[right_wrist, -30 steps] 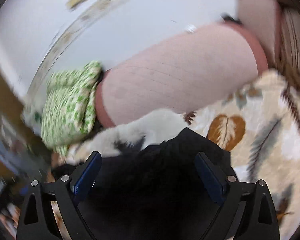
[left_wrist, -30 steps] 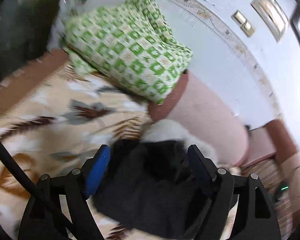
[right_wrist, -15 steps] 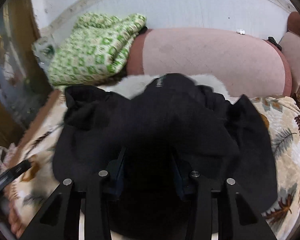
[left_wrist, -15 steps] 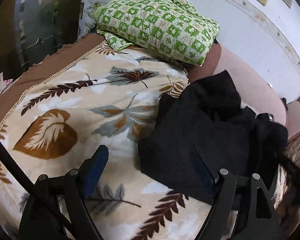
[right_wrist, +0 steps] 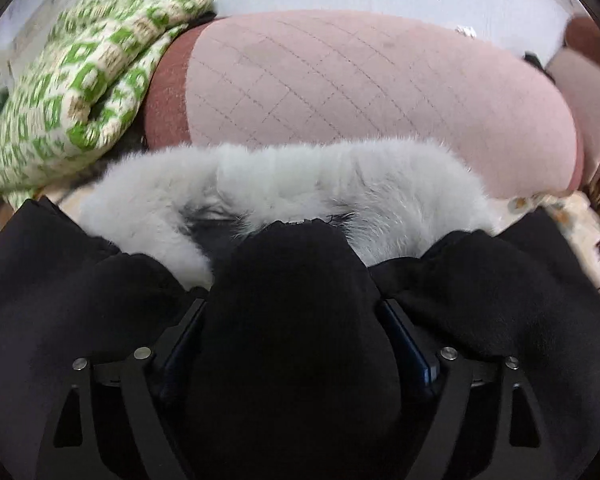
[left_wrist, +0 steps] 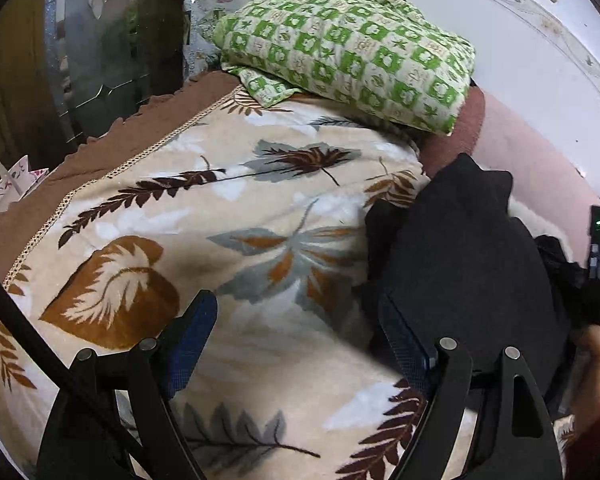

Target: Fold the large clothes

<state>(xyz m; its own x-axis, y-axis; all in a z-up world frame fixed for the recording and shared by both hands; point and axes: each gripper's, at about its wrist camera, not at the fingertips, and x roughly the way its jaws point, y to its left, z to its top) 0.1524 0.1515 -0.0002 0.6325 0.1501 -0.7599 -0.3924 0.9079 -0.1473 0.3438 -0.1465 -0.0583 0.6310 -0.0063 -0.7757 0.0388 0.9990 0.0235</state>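
A black coat (left_wrist: 468,264) with a white fur collar (right_wrist: 284,188) lies bunched on the right side of a leaf-patterned blanket (left_wrist: 204,240). My left gripper (left_wrist: 296,336) is open and empty above the blanket, its right finger at the coat's left edge. My right gripper (right_wrist: 296,320) is shut on a thick fold of the black coat (right_wrist: 296,304), which bulges up between the fingers and hides their tips. The fur collar lies just beyond that fold.
A green checked pillow (left_wrist: 352,44) sits at the head of the bed, also in the right wrist view (right_wrist: 80,80). A pink quilted bolster (right_wrist: 360,88) runs along the white wall. A dark glass-fronted cabinet (left_wrist: 100,40) stands left of the bed.
My right gripper closed on the coat and moved closer to the fur collar and the bolster. My left gripper pulled back off the coat and stays open over the blanket.
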